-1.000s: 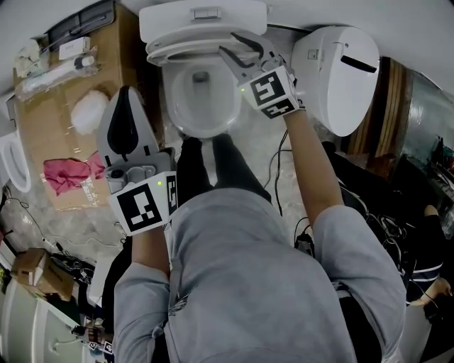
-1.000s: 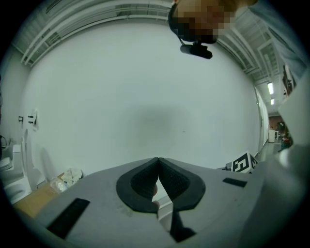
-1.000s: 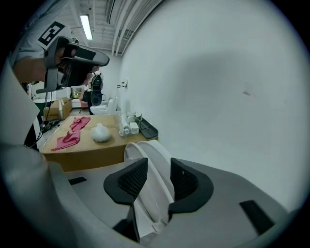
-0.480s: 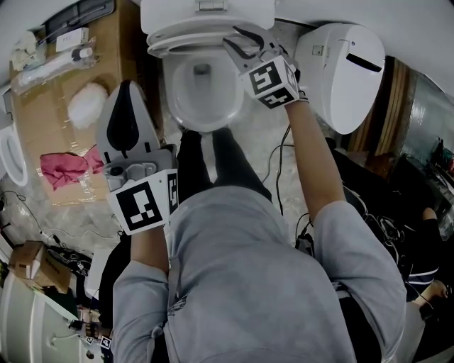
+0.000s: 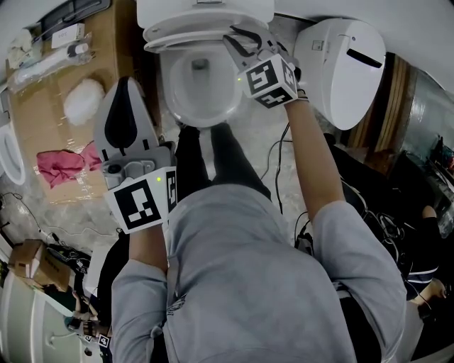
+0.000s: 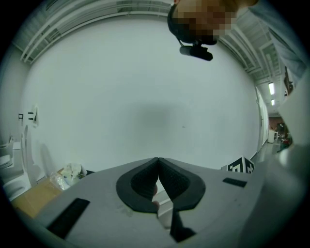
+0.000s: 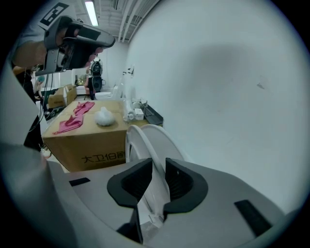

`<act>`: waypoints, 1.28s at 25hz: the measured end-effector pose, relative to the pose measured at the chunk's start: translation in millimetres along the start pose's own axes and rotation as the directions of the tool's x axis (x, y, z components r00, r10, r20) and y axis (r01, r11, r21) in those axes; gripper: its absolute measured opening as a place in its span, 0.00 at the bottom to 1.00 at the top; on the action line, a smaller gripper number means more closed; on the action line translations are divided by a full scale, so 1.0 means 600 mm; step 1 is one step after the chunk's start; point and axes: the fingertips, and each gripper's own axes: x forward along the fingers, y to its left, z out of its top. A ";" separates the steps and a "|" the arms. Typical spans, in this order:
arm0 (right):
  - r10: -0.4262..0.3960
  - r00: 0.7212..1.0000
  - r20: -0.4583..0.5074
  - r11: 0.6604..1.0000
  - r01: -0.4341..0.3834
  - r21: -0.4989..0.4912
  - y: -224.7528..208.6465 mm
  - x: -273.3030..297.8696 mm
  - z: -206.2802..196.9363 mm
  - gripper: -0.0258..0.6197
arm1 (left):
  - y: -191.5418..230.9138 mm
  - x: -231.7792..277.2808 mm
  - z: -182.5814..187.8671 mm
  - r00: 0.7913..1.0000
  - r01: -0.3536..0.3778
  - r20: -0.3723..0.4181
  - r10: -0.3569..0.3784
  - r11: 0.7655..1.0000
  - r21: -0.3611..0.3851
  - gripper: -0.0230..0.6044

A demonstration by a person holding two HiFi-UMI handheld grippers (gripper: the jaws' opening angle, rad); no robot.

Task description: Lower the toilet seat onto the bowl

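Now your right claw [image 7: 156, 167] has just closed on the upright white plastic toilet seat [image 5: 174, 37] at the frame's top, so lowering it onto the white bowl [image 5: 167, 92] can start; left claw [image 6: 158, 180] shut, empty.

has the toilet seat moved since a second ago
No. The toilet seat still stands raised against the tank, as before; the right claw has just been closing on its rim.
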 end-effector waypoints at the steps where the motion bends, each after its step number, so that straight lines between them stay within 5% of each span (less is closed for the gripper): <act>1: 0.006 1.000 0.000 1.000 -0.006 0.001 0.005 -0.002 -0.001 0.16 | 0.000 -0.001 -0.001 1.000 0.001 -0.001 -0.001 1.000 0.000 0.04; 32: 0.193 0.980 -0.042 0.981 -0.192 0.021 0.191 -0.094 -0.071 0.16 | -0.028 -0.067 -0.041 1.000 0.021 -0.007 -0.021 1.000 0.001 0.04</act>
